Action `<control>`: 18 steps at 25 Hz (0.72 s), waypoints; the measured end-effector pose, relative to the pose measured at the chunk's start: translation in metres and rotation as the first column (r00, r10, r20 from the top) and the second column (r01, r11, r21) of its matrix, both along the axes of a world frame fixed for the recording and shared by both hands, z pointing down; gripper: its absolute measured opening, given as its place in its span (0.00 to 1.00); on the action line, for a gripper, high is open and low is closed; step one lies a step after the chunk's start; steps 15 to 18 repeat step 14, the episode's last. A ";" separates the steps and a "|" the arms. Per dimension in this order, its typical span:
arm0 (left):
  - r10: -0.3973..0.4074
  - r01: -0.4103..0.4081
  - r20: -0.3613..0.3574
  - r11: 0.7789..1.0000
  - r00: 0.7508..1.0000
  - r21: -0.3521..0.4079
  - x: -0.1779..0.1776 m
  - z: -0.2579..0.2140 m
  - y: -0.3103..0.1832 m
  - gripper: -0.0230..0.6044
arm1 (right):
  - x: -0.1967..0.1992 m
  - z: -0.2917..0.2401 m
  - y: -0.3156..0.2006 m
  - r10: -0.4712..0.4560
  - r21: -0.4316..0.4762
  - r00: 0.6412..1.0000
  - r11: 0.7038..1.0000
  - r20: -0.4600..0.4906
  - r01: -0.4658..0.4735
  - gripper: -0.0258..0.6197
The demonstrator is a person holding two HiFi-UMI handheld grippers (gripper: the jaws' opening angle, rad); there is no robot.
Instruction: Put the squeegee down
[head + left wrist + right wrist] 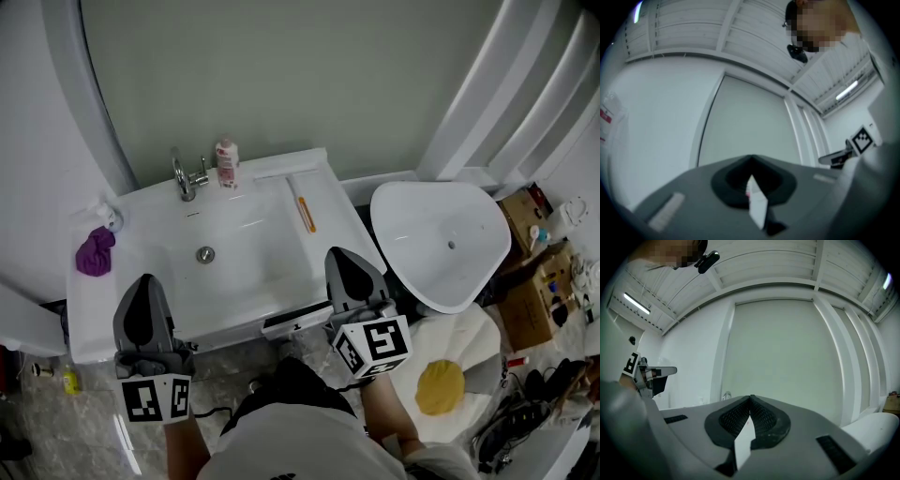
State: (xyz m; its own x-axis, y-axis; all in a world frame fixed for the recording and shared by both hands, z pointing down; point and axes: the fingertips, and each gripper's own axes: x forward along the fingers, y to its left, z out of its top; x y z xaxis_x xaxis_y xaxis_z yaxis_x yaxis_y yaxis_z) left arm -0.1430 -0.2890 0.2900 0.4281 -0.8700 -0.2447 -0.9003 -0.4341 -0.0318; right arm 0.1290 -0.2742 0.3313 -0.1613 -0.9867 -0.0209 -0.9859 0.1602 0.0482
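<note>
Left tool (146, 281), right tool (339, 255): jaws together, empty | white black-edged squeegee (296, 324) lay on front rim of white sink (141, 244) | risk: right tool's nudge could tip it off.

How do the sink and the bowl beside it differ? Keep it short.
The sink is rectangular; the bowl is a rounded triangle. The sink carries a tap and a bottle at its back edge; the bowl has neither. Both are white.

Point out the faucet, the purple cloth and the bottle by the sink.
faucet (186, 178), head view, on its chrome spout.
purple cloth (95, 252), head view, middle of the bunch.
bottle (226, 164), head view, on its labelled body.
</note>
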 end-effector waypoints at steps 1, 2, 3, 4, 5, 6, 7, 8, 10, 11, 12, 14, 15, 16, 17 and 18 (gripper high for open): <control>0.001 -0.001 0.001 1.000 1.000 0.004 -0.001 -0.001 0.002 0.05 | -0.002 -0.002 0.001 -0.001 0.007 1.000 1.000 -0.001 0.001 0.04; 0.001 -0.001 0.002 1.000 1.000 0.006 -0.001 -0.002 0.003 0.05 | -0.003 -0.004 0.003 -0.002 0.013 1.000 1.000 -0.003 0.002 0.04; 0.001 -0.001 0.003 1.000 1.000 0.008 -0.003 -0.002 0.004 0.05 | -0.005 -0.006 0.003 -0.003 0.017 1.000 1.000 -0.004 0.003 0.04; 0.000 0.000 0.004 1.000 1.000 0.008 -0.004 -0.002 0.005 0.05 | -0.007 -0.007 0.004 -0.005 0.020 1.000 1.000 -0.004 0.005 0.04; -0.002 0.002 0.002 1.000 1.000 0.008 -0.005 -0.002 0.006 0.05 | -0.009 -0.009 0.005 -0.008 0.022 1.000 1.000 0.000 0.008 0.04; -0.003 0.003 0.000 1.000 1.000 0.008 -0.007 -0.002 0.007 0.05 | -0.011 -0.010 0.006 -0.011 0.023 1.000 1.000 0.005 0.011 0.04; -0.005 0.005 -0.002 1.000 1.000 0.008 -0.009 -0.002 0.008 0.05 | -0.012 -0.011 0.007 -0.015 0.024 1.000 1.000 0.013 0.015 0.04; -0.006 0.006 -0.004 1.000 1.000 0.008 -0.010 -0.001 0.009 0.05 | -0.014 -0.012 0.007 -0.018 0.025 1.000 1.000 0.019 0.018 0.04; -0.007 0.007 -0.008 1.000 1.000 0.011 -0.013 -0.002 0.011 0.05 | -0.017 -0.014 0.008 -0.023 0.029 0.999 0.999 0.027 0.022 0.04; -0.007 0.007 -0.010 1.000 1.000 0.013 -0.014 -0.002 0.011 0.05 | -0.018 -0.015 0.009 -0.025 0.032 0.999 0.999 0.029 0.024 0.04; -0.007 0.007 -0.011 1.000 1.000 0.014 -0.015 -0.003 0.012 0.05 | -0.019 -0.017 0.009 -0.026 0.035 0.999 0.999 0.031 0.025 0.04; -0.006 0.006 -0.015 1.000 1.000 0.017 -0.017 -0.005 0.013 0.05 | -0.021 -0.020 0.010 -0.028 0.041 0.999 0.999 0.032 0.027 0.04; -0.006 0.006 -0.015 1.000 1.000 0.017 -0.017 -0.005 0.013 0.05 | -0.021 -0.020 0.010 -0.028 0.041 0.999 0.999 0.032 0.027 0.04; -0.006 0.006 -0.015 1.000 1.000 0.017 -0.017 -0.005 0.013 0.05 | -0.021 -0.020 0.010 -0.028 0.041 0.999 0.999 0.032 0.027 0.04; -0.006 0.006 -0.015 1.000 1.000 0.017 -0.017 -0.005 0.013 0.05 | -0.021 -0.020 0.010 -0.028 0.041 0.999 0.999 0.032 0.027 0.04; -0.006 0.006 -0.015 1.000 1.000 0.017 -0.017 -0.005 0.013 0.05 | -0.021 -0.020 0.010 -0.028 0.041 0.999 0.999 0.032 0.027 0.04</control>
